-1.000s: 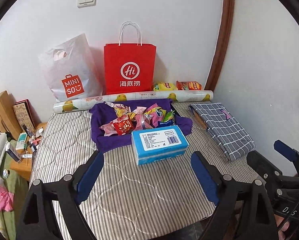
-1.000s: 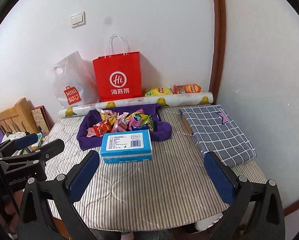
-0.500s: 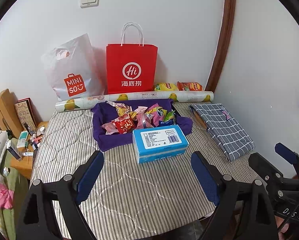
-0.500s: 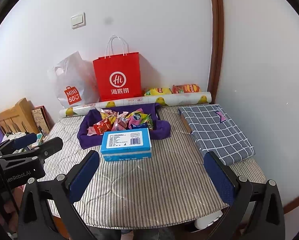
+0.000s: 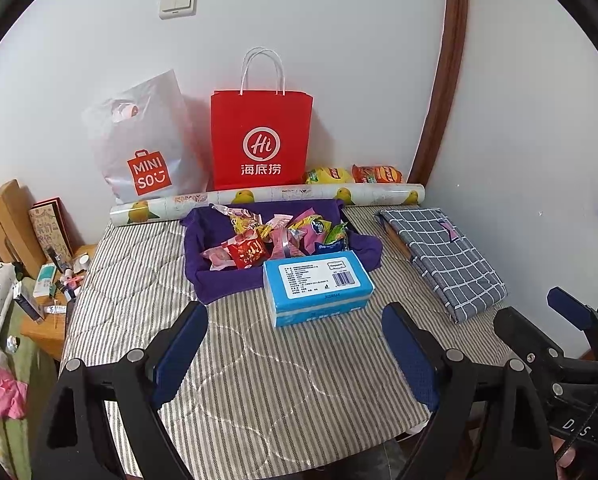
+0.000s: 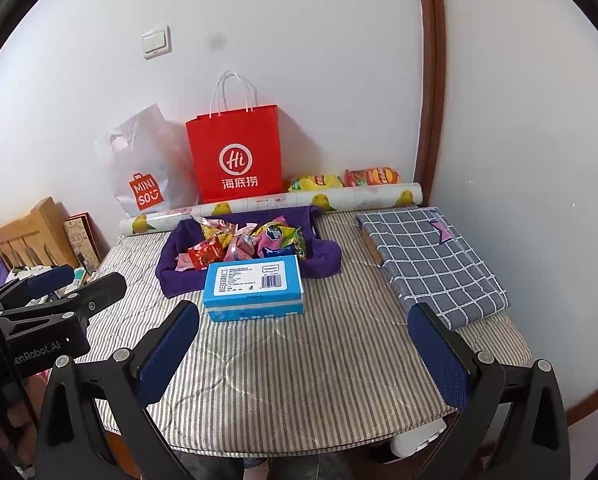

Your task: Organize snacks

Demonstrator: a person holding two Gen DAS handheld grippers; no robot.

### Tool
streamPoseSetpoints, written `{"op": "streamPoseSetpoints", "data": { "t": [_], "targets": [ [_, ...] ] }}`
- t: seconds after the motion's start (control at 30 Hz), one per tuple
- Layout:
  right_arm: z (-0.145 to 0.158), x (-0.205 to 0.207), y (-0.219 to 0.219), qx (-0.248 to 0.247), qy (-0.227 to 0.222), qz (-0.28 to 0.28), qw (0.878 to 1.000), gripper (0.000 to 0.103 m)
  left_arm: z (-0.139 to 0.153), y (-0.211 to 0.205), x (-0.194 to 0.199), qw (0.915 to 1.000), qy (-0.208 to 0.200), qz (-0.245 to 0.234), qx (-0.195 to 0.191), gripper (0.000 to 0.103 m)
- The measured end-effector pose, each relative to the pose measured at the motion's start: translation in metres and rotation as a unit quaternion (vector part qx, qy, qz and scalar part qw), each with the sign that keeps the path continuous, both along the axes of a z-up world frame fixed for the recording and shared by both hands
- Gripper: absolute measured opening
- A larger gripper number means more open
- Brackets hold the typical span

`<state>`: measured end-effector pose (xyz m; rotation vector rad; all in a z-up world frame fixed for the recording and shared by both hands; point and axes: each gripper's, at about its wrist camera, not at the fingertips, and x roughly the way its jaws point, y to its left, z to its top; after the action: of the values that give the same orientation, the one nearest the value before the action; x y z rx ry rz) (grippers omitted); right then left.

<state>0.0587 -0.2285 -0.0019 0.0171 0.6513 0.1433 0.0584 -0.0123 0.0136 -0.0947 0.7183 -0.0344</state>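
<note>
red bag (image 5: 261, 136) reads "hi", white bag (image 5: 141, 148) "miniso"; blue tissue box (image 5: 317, 286) lies crosswise before the snacks (image 5: 275, 236). left gripper (image 5: 295, 354) and right gripper (image 6: 303, 354) gape, empty.

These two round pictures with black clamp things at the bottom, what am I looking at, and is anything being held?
Each picture comes from a fisheye camera fixed on a hand-held two-finger gripper; a person holds one in each hand. The left gripper appears in its own view, the right gripper in the other. Both stand open and hold nothing. On the striped quilted table cover lie a blue rectangular tissue pack, a purple cloth-lined tray of wrapped snacks just behind it, and a folded grey checked cloth. Against the wall stand a red paper bag and a white plastic bag.
</note>
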Motion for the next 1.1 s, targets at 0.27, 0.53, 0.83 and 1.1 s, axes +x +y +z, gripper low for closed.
{"op": "streamPoseSetpoints", "data": {
  "t": [0.27,0.53,0.83,1.1],
  "targets": [
    [0.0002,-0.001,-0.0008,-0.001,0.001,-0.002,1.0,0.103,-0.0005,-0.0019,-0.0008,1.0,0.001,-0.003,-0.003,0.088],
    [-0.0008,-0.0005,-0.0037,0.003,0.003,-0.005,1.0,0.103,-0.0022,-0.002,0.0001,1.0,0.002,-0.004,-0.008,0.088],
    [-0.0003,-0.0007,-0.0023,0.002,0.003,-0.005,1.0,0.103,-0.004,-0.0015,0.001,0.9999,0.004,-0.004,-0.01,0.088],
    [0.0,-0.0032,-0.0007,0.002,0.001,-0.003,1.0,0.103,-0.0044,-0.0012,0.0007,0.9999,0.004,-0.004,-0.01,0.088]
  ]
}}
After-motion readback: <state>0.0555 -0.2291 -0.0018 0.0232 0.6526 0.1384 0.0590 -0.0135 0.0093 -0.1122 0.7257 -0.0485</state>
